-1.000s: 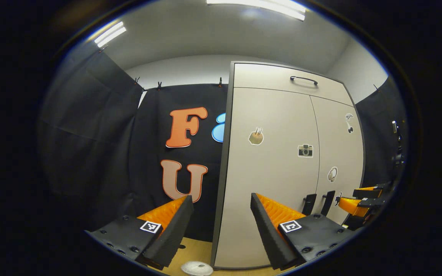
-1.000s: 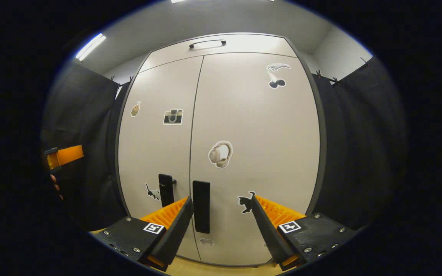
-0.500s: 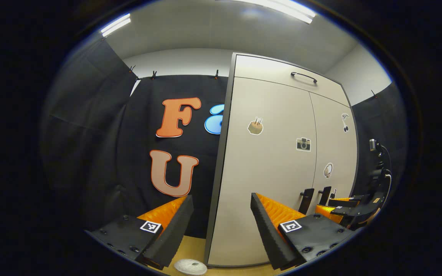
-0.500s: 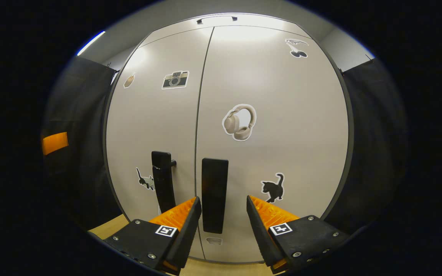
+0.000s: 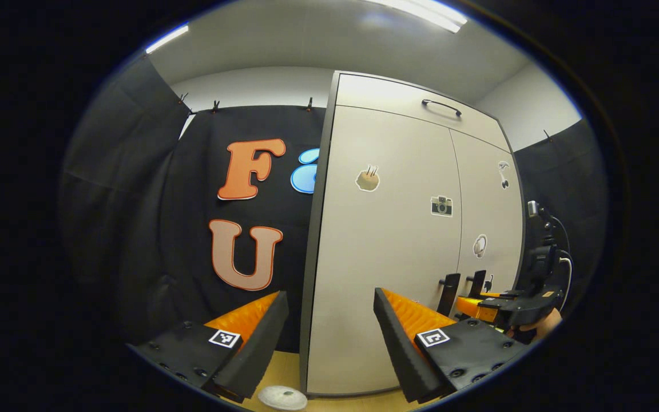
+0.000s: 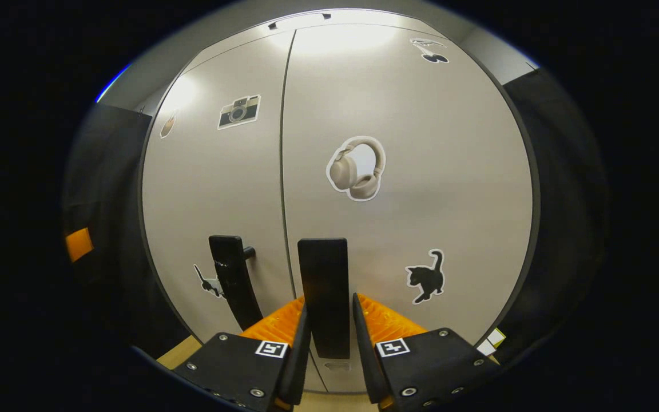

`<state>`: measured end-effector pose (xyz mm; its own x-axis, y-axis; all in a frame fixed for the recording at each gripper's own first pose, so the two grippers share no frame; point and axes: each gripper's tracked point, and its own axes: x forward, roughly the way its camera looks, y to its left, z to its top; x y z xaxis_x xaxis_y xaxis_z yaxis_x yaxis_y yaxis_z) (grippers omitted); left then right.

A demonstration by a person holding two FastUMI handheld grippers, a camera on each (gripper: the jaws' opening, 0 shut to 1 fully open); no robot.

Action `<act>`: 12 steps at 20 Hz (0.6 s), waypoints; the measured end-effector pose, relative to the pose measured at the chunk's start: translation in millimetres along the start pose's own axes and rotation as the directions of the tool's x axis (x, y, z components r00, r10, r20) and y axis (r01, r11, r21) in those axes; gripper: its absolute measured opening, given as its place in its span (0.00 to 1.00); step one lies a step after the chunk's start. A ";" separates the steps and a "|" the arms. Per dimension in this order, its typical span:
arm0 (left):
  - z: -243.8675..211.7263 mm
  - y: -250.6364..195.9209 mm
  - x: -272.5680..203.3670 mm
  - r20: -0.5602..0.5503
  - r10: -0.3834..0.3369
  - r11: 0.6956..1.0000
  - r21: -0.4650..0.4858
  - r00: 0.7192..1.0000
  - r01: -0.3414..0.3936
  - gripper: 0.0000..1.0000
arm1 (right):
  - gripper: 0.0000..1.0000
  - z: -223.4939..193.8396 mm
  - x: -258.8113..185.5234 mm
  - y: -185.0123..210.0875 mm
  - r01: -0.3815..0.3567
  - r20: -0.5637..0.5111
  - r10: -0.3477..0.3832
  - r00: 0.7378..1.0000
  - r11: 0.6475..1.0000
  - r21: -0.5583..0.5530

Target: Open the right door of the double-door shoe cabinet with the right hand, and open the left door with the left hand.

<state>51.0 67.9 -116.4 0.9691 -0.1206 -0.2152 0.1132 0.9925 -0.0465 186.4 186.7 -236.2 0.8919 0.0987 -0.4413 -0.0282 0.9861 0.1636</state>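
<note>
At right door handle (image 6: 324,294), right tongs (image 6: 329,337) now closed in.

Right gripper (image 6: 329,337) level, its 2 fingers (image 6: 298,343) narrowed to either side of the right door handle (image 6: 324,297), contact not certain, left gripper (image 5: 329,332) held level with fingers spread wide, gripping nothing, a hand (image 5: 541,325) behind the right gripper.

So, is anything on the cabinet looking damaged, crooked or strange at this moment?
Nothing stands out. Both doors of the cabinet sit closed and flush, the stickers lie flat, and the right gripper has its fingers on either side of the right door handle.
</note>
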 end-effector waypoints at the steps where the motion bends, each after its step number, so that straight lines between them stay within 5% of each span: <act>1: -1.8 -1.7 -0.7 -0.006 -0.004 1.000 -0.003 1.000 0.004 0.96 | 0.38 0.2 -2.7 0.2 0.006 0.002 -0.006 1.000 1.000 -0.009; 9: 3.1 -8.9 -16.6 -0.004 0.006 1.000 -0.021 1.000 -0.006 0.98 | 0.18 -1.7 -6.3 -0.1 0.002 -0.019 -0.002 1.000 1.000 0.030; 12: 8.9 -15.2 -22.3 0.003 0.007 0.999 -0.037 1.000 -0.007 0.96 | 0.18 -2.5 -15.2 -0.1 -0.007 -0.021 0.008 1.000 1.000 0.021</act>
<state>29.6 55.7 -102.2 0.9706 -0.1134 -0.2122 0.0982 0.9919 -0.0807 171.7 185.4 -231.6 0.8822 0.1091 -0.4581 -0.0255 0.9824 0.1849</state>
